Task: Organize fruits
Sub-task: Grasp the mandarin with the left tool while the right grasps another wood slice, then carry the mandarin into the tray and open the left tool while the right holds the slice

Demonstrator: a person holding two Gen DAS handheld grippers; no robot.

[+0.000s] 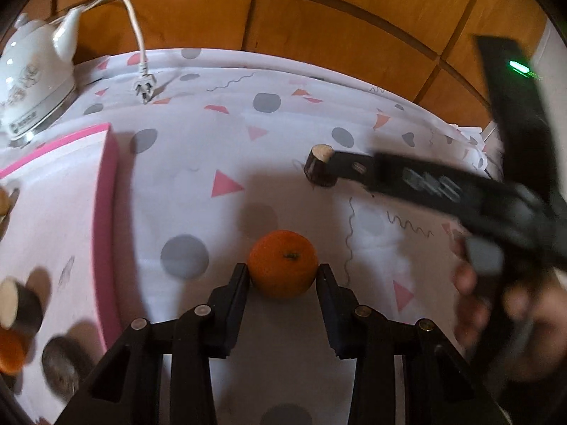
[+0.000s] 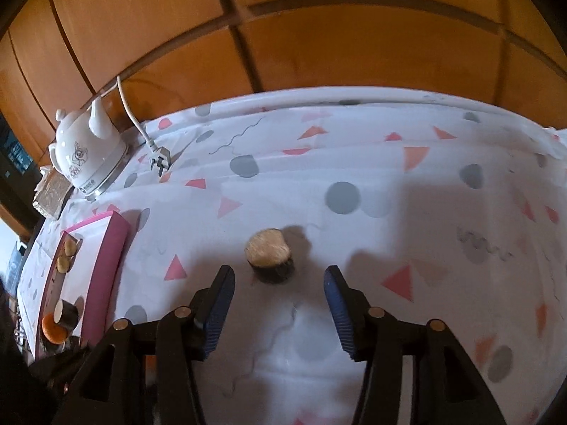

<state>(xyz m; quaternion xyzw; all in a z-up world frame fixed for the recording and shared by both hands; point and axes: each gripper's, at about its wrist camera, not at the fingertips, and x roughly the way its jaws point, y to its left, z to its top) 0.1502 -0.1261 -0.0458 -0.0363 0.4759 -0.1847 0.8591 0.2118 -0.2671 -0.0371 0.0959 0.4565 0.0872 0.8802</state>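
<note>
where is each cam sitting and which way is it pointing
Left wrist: rides on the left tool, angled down at the tablecloth; its fingers flank an orange, and the right tool with a blurred hand shows at right.
Right wrist: rides on the right tool, angled down; its fingers stand apart before a dark cut piece.
Shared: cut piece, white kettle, pink tray, wooden panels.

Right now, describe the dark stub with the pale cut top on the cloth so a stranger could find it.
On the patterned tablecloth, right of the pink tray, the stub stands alone before the right gripper. Unlike the similar piece in the tray, it sits outside on bare cloth.
</note>
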